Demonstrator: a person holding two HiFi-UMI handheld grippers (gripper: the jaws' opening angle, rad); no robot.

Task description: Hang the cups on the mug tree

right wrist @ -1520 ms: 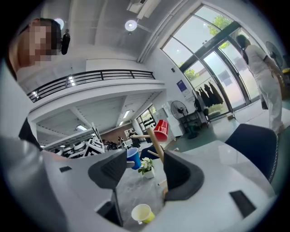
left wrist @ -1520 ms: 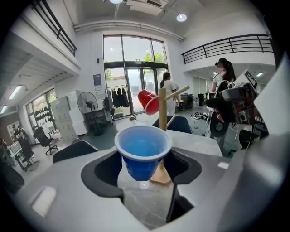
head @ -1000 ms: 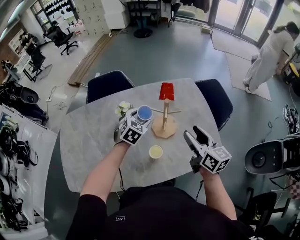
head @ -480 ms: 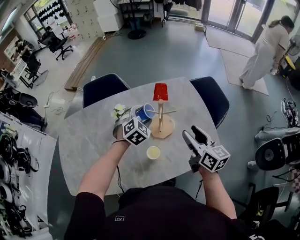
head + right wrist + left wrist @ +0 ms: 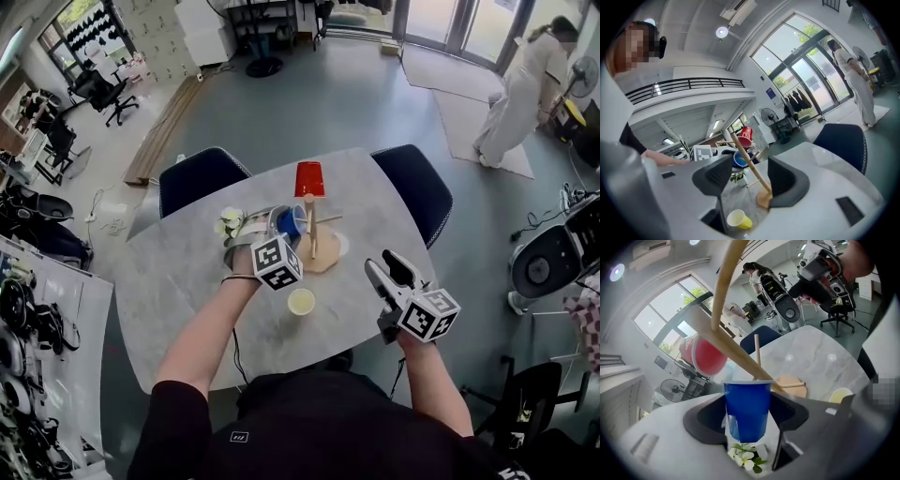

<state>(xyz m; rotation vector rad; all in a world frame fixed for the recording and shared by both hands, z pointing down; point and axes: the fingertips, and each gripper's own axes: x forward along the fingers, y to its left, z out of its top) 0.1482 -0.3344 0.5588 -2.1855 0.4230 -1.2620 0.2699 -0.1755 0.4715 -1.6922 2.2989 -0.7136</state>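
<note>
Mug tree: one peg beyond the upper edge, base partly behind the blue cup.

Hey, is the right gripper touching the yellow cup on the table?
Apart. The head view shows bare table between the right gripper and the yellow cup.

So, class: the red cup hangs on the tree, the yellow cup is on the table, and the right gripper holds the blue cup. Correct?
No: the left gripper holds the blue cup, as the left gripper view shows; the right gripper is open and empty. The rest stands.
</note>
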